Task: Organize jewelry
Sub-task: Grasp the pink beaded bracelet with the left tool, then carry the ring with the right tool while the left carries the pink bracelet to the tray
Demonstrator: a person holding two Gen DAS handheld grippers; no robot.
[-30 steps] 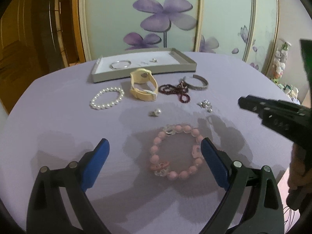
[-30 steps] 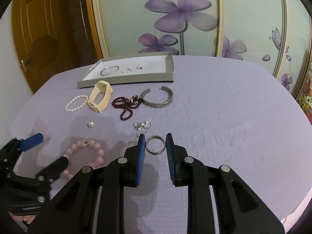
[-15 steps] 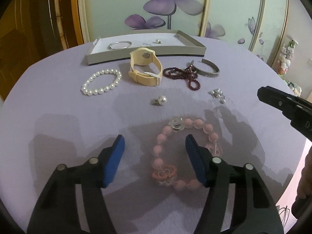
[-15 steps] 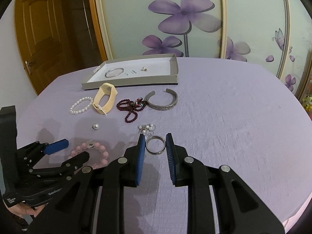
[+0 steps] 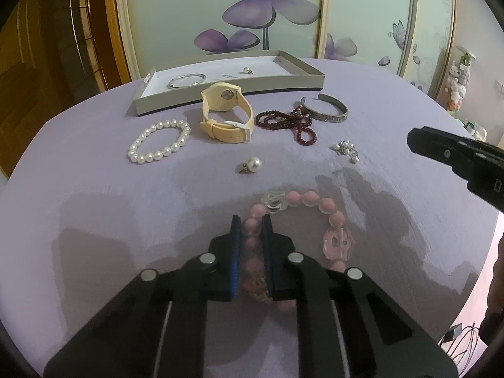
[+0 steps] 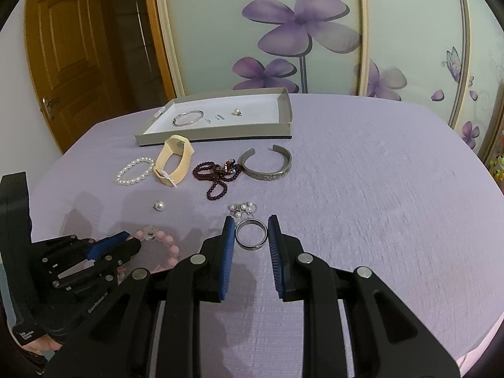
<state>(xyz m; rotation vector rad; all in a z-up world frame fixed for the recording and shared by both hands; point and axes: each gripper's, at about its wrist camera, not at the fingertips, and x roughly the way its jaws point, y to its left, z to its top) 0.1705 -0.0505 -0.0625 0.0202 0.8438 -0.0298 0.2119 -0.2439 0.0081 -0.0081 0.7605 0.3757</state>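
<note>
A round table [image 6: 378, 220] is covered with a finely woven lilac cloth, and the jewelry is spread across it. The left gripper [image 5: 251, 225] is seen clamped on the near-left arc of a pink bead bracelet [image 5: 310, 197], whose matte round beads are pressed between the ribbed blue pads; clear flower-shaped charms are strung among the beads. The right gripper [image 6: 251, 231] is held with its jaws apart, and a smooth metal ring [image 6: 251, 234] lies flat on the cloth between the pads, not clearly touched by either. Just beyond the ring a small cluster of silver and pearl earrings [image 6: 242, 208] is seen, and farther left a single pearl earring [image 6: 159, 205]. In a farther row, from left to right, are laid a glossy white pearl bracelet [image 5: 159, 141], a cream rubbery watch [image 5: 227, 113] standing on its edge, a coiled strand of dark red beads [image 5: 285, 122] and an open engraved silver cuff [image 5: 329, 111]. At the far side a shallow grey cardboard tray [image 5: 220, 89] with a white floor is set, in which a thin silver bangle [image 5: 186, 80] and another pearl earring [image 5: 247, 70] are held.
</note>
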